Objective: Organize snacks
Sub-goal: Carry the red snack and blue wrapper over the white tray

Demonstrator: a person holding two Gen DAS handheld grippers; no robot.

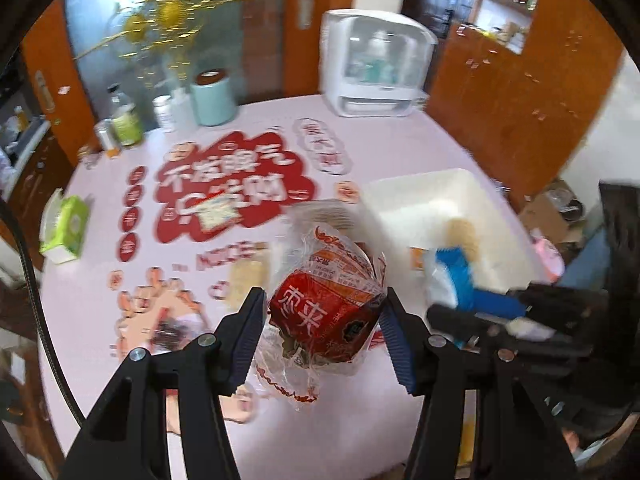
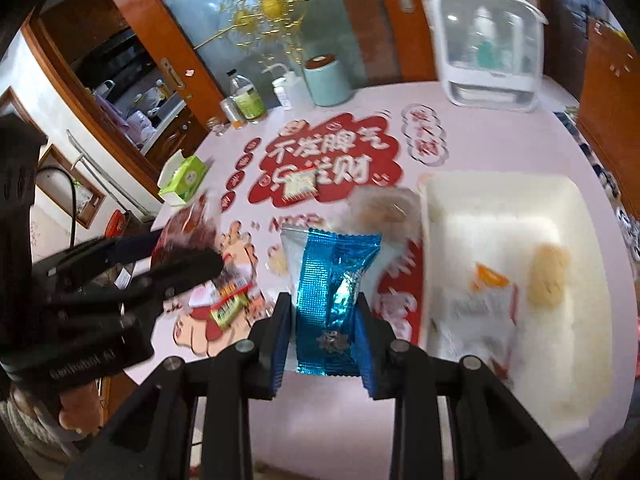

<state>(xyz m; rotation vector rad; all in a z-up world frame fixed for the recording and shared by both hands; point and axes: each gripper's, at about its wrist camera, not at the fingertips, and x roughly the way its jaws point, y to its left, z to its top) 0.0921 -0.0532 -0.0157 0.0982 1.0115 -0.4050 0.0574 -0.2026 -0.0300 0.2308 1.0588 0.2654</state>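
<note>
The red snack pack (image 1: pixel 324 316), loose inside a crinkled clear wrapper, hung above the pink surface (image 1: pixel 380 136), gripped between the fingers (image 1: pixel 250 336) of the left gripper (image 1: pixel 322 338). The blue foil packet (image 2: pixel 332 292) sat upright in the right gripper (image 2: pixel 324 340), just left of the white bin (image 2: pixel 560 200), which already held an orange-and-white packet (image 2: pixel 488 300) and a pale biscuit pack (image 2: pixel 548 276).

The step in hand looked to be carrying both snacks to the bin. To do it well, each packet should be brought fully over the bin's rim before any release, and lowered close to the bottom so the light foil does not flutter out or land on the rim. The red pack was bulky and its wrapper slippery, so its grip should hold firm on the solid body, not the loose film. One hand should go in at a time, since the two grippers were close together and could knock each other.

The left fingers stood partly open, roughly midway, their pads pressing either side of the red pack. The right fingers (image 2: pixel 280 344) were drawn in about as far as they go, pinching the lower part of the thin blue packet.

More loose snacks lay scattered on the surface, among them a small white packet (image 2: pixel 298 188) on the red printed lettering.
</note>
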